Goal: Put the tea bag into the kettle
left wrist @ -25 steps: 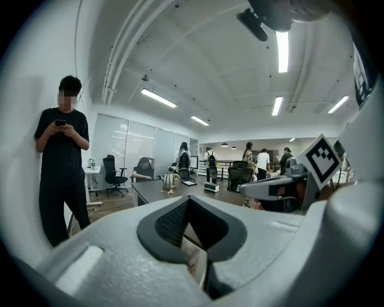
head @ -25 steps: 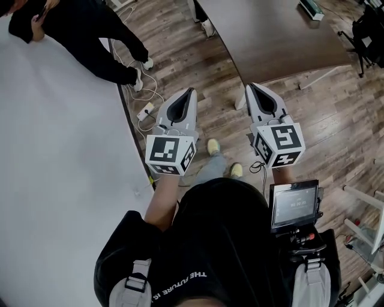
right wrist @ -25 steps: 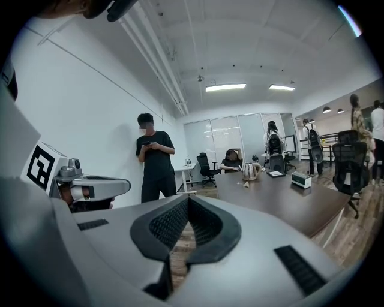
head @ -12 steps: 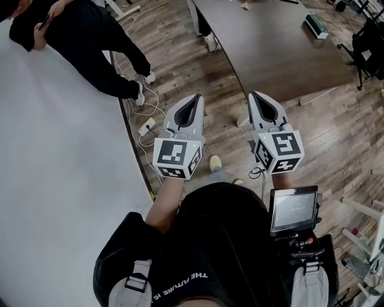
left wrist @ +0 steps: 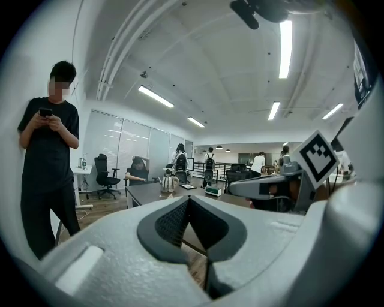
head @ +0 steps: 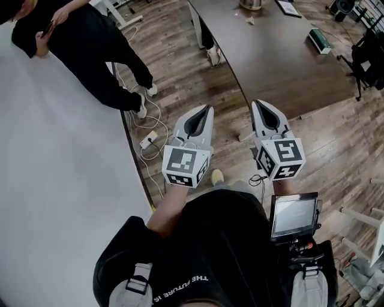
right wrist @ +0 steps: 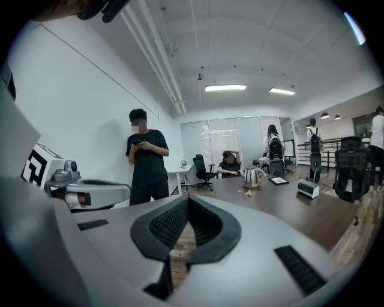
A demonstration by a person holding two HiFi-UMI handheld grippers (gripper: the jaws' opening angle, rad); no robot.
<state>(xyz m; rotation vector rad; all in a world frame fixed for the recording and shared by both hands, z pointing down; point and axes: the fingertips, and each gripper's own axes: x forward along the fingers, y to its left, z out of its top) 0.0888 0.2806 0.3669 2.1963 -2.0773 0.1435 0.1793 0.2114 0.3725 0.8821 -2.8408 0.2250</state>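
Both of my grippers have come forward since 1 second ago. More of the table [head: 282, 66] now shows, with the kettle [head: 251, 3] and the tea bag [head: 251, 21] at its far end. My left gripper [head: 207, 110] and right gripper [head: 258, 104] are each clenched on nothing, tips meeting, well apart from both things. The tea bag lies on the tabletop just in front of the kettle, not touching it. I judge it light, soft and easy to crush or tear, so I would pinch it gently by its upper corner. Any string is too small to make out. The kettle looks like stiff, shiny metal. I cannot tell whether its lid is on, or what is inside.
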